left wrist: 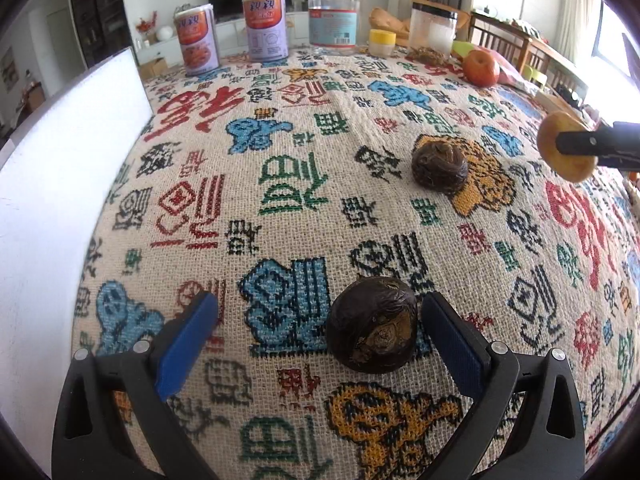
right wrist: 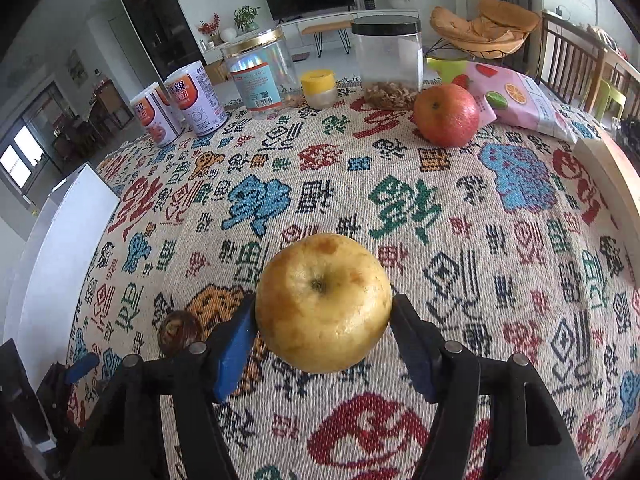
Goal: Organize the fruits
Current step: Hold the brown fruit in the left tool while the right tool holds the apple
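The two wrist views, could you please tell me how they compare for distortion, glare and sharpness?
Left wrist view: strong fisheye bulge in the tablecloth, the white board blown out, the window at the right edge overexposed, the nearby dark fruit sharp. Right wrist view: the same bulge, dark corners, soft sheen on the yellow apple, far furniture slightly soft.

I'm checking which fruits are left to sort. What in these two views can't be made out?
- White container: left wrist view, its inside faces away, so its contents are hidden.
- Wooden board or tray: right wrist view, cut off by the right edge.
- Dark round fruit: right wrist view, partly behind the right claw, which is shut on the yellow apple.
- Can labels: too small to read.
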